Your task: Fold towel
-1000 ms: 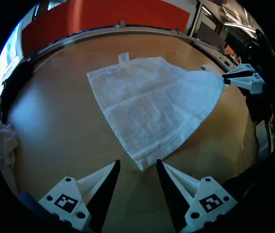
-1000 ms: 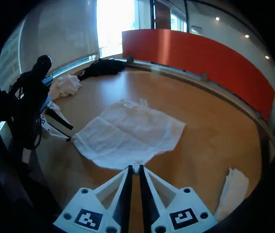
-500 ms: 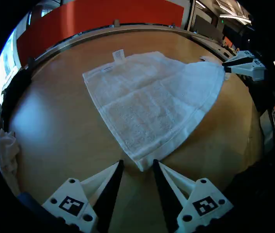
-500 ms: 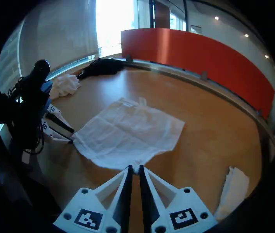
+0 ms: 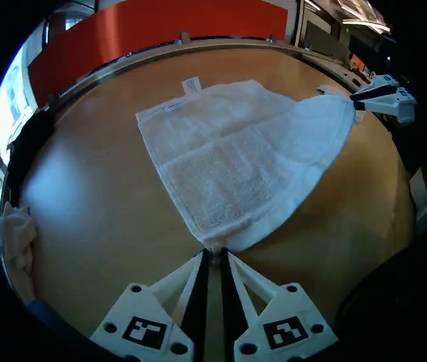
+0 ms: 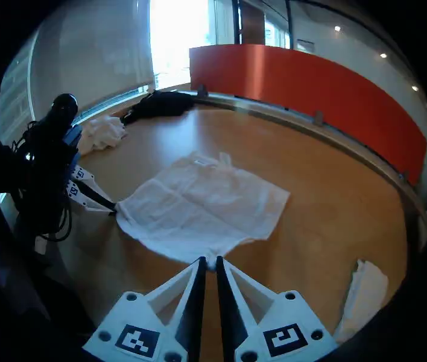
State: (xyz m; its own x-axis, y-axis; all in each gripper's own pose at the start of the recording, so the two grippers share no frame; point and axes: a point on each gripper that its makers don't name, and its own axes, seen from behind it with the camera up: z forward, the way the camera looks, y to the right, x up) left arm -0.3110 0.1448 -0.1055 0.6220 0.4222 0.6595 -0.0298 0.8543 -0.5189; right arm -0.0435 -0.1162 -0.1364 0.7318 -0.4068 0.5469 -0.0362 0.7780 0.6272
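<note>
A white towel [image 5: 243, 157] lies spread on the round wooden table [image 5: 93, 199], its label tag at the far edge. My left gripper [image 5: 215, 258] is shut on the towel's near corner. In the left gripper view the right gripper [image 5: 358, 102] pinches the towel's far right corner. In the right gripper view the towel [image 6: 204, 205] stretches ahead, and my right gripper [image 6: 209, 263] is shut on its near corner. The left gripper [image 6: 112, 208] shows at the towel's left corner, held by a dark-sleeved arm.
A red partition [image 6: 310, 90] runs behind the table's far rim. A crumpled white cloth [image 6: 102, 133] and a dark garment [image 6: 159, 102] lie at the far left of the table. Another white cloth [image 6: 364, 295] lies near the right edge.
My left gripper moved forward to the towel's near corner and closed on it. The right gripper stays shut on its corner.
</note>
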